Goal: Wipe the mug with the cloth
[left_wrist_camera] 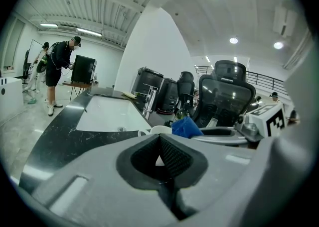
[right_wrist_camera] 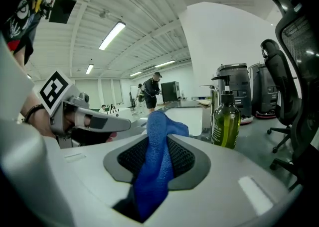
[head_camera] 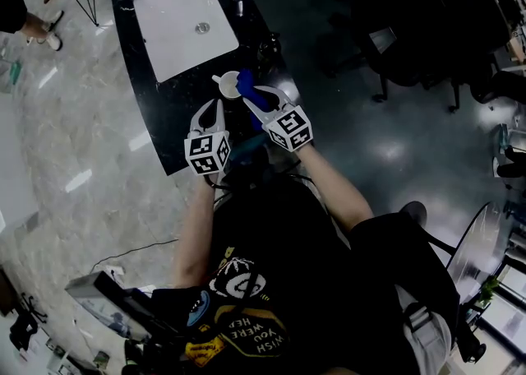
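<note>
— Where's the mug?
— The white mug (head_camera: 228,85) is over the glossy black counter (head_camera: 156,110), near the sink (head_camera: 177,24). Your left gripper (left_wrist_camera: 159,145) is nearly closed, pinching its thin wall.
— And the cloth?
— The fuzzy blue cloth (head_camera: 249,90) is clamped between your right gripper's (right_wrist_camera: 157,147) ribbed pads.

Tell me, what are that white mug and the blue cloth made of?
The mug looks like glazed ceramic: plain white and smooth. The cloth looks like microfibre or terry: matte blue, with a fine nubby weave, draping limply.
</note>
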